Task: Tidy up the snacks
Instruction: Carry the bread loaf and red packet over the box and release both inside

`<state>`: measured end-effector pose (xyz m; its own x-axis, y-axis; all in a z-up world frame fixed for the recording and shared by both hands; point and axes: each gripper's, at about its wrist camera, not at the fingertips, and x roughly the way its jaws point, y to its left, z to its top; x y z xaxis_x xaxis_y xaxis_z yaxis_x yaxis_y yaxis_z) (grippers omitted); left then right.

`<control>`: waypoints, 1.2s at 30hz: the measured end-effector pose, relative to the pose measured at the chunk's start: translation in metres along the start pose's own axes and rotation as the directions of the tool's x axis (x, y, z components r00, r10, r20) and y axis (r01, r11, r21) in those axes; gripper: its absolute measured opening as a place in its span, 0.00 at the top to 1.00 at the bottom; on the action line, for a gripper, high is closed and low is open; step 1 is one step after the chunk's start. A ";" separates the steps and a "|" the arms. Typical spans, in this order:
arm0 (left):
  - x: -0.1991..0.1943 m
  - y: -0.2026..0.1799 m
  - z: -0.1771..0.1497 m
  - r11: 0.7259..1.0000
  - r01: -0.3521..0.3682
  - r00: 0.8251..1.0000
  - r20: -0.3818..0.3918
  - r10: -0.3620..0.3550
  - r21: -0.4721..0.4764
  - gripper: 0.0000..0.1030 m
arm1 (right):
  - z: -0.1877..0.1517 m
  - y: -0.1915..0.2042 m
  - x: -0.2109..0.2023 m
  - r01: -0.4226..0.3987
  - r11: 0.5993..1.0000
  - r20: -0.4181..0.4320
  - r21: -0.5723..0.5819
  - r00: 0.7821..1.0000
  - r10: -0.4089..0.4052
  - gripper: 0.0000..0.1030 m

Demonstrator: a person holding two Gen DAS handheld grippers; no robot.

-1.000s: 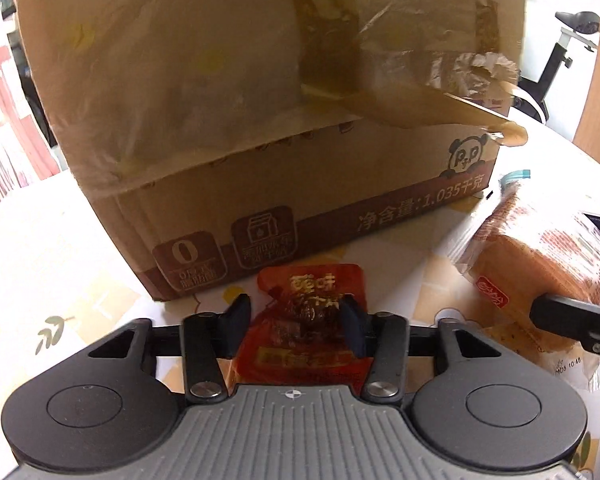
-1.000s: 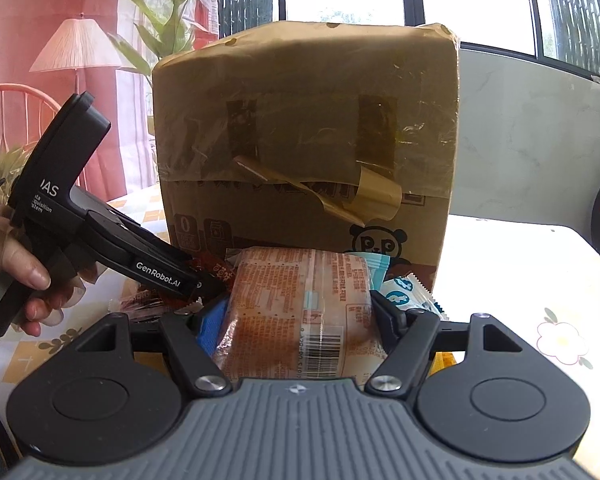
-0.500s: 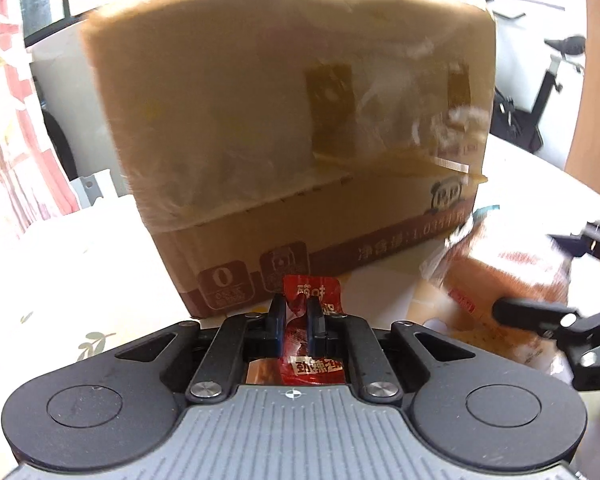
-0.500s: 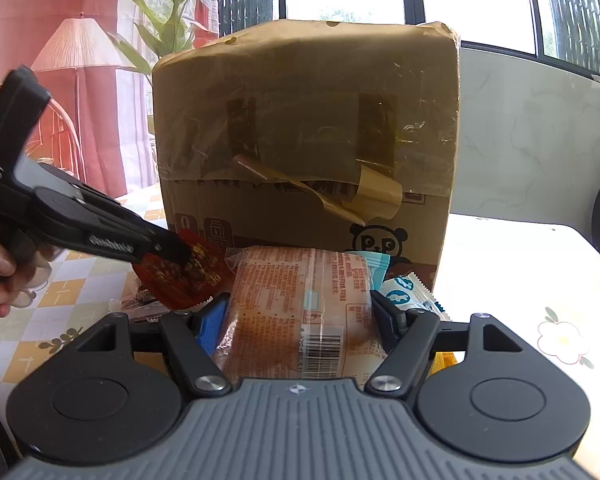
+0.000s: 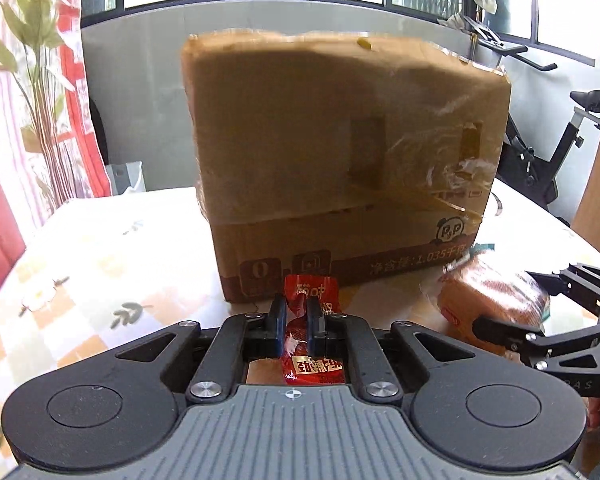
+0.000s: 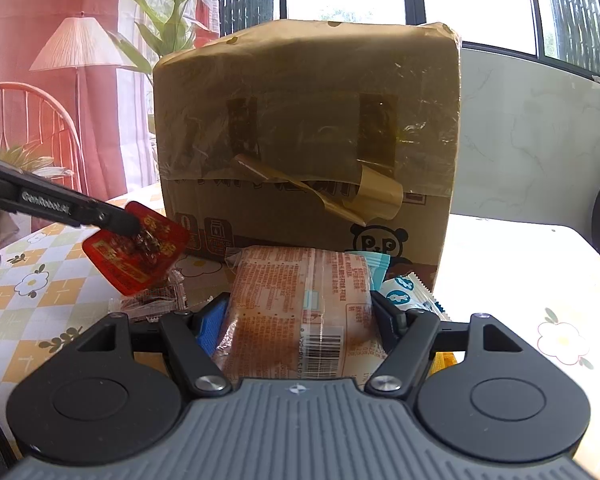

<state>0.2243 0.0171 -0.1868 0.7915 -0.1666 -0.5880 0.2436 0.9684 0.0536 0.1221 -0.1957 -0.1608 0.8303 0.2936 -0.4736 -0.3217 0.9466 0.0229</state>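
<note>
We cannot see into the box (image 5: 340,168): only its taped front and one side face us, and its far side is hidden. Our left tongs (image 5: 297,322) cover the middle of the red packet (image 5: 310,344), so only its top edge and the label below the fingers show. In the right wrist view the same packet (image 6: 136,246) hangs clear of the tabletop (image 6: 512,264), tilted, with the left tongs (image 6: 130,226) reaching in level from the left; the hand behind them is cut off by the frame.

Our right tongs (image 6: 300,316) are spread wide and clamped on the bread pack (image 6: 300,312), one finger against each long side. The pack's near end is hidden under the tongs' body. From the left view the bread pack (image 5: 488,292) sits to the right of our left tongs, low over the tabletop (image 5: 112,248); whether it rests there or is lifted we cannot tell.

Just right of the bread, a blue-and-white wrapper (image 6: 410,294) pokes out, mostly covered. Left of it lies a clear sachet (image 6: 156,300) with dark contents, hard to read.
</note>
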 end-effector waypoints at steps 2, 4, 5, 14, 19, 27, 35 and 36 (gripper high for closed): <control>-0.009 0.002 0.004 1.000 -0.006 1.000 0.023 0.005 0.009 0.89 | 0.001 0.005 -0.005 -0.014 1.000 -0.015 -0.016 1.000 0.014 0.29; -0.018 0.006 0.009 1.000 -0.009 0.999 0.049 0.009 0.009 0.89 | 0.002 0.009 -0.013 -0.030 0.999 -0.013 -0.032 0.999 0.029 0.29; -0.022 0.008 0.012 1.000 -0.011 0.998 0.061 0.010 0.008 0.89 | 0.003 0.010 -0.019 -0.037 0.999 -0.003 -0.036 0.999 0.036 0.29; -0.073 0.016 0.069 0.999 -0.024 0.966 0.258 0.012 0.042 0.89 | 0.067 0.002 -0.061 -0.054 0.996 0.154 -0.069 0.986 0.064 0.29; -0.083 0.022 0.116 1.000 -0.003 0.945 0.327 -0.003 0.016 0.89 | 0.128 -0.006 -0.061 -0.046 0.992 0.243 -0.114 0.967 0.073 0.29; -0.043 0.012 0.179 0.999 0.026 0.946 0.324 -0.031 0.019 0.89 | 0.203 -0.032 -0.006 0.002 0.999 0.271 -0.045 0.962 0.010 0.29; 0.025 0.007 0.196 0.998 0.035 0.975 0.220 -0.021 -0.059 0.88 | 0.208 -0.041 0.057 0.079 0.996 0.157 -0.046 0.985 -0.071 0.29; 0.030 0.006 0.197 0.997 0.049 0.977 0.210 -0.037 -0.053 0.87 | 0.207 -0.042 0.061 0.078 0.996 0.142 -0.037 0.987 -0.072 0.29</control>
<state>0.3604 -0.0183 -0.0449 0.8822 -0.2375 -0.4067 0.2520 0.9675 -0.0183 0.2804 -0.1902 -0.0085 0.9075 0.2407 -0.3441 -0.2728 0.9609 -0.0471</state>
